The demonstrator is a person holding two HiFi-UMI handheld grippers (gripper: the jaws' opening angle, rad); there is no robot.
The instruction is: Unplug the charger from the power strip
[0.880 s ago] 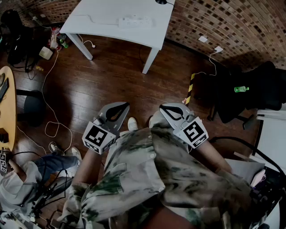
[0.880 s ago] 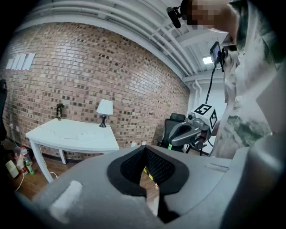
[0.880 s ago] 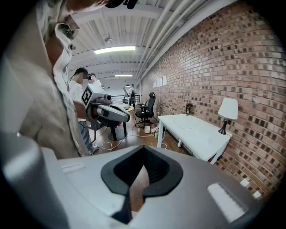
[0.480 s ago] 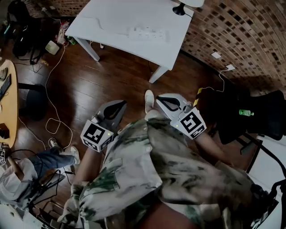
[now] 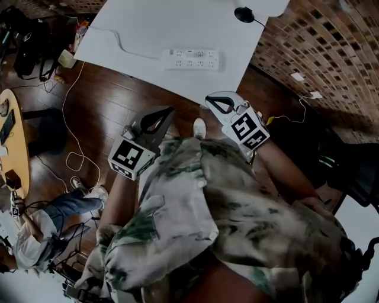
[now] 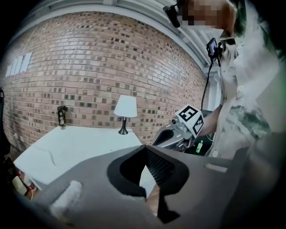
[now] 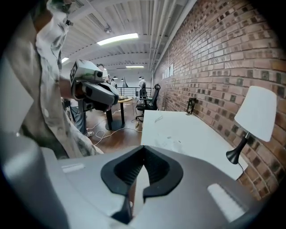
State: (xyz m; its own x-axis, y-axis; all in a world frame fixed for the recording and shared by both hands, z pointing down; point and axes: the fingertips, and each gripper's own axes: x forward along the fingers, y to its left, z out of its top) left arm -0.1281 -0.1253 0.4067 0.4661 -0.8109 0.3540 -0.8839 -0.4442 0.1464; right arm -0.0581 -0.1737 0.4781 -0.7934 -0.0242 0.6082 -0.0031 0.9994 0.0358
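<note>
A white power strip (image 5: 192, 59) lies on the white table (image 5: 148, 29), and a white cable runs left from it. I cannot make out a charger on it. My left gripper (image 5: 169, 110) is shut and empty, held over the floor just short of the table's near edge. My right gripper (image 5: 208, 99), also shut and empty, reaches that edge below the strip. In the left gripper view the shut left gripper (image 6: 145, 147) points at the table (image 6: 67, 143) and sees the right gripper (image 6: 181, 129). The right gripper (image 7: 144, 147) faces along the table (image 7: 178, 134).
A lamp (image 6: 125, 109) stands on the table by the brick wall (image 5: 320, 47); its black base (image 5: 243, 13) is right of the strip. Cables (image 5: 74, 160) loop over the wood floor. A round wooden table (image 5: 12, 136) and a seated person (image 5: 53, 219) are at left.
The table and power strip have come much nearer in the head view. Both grippers have moved forward and up toward the table's edge, still shut.
</note>
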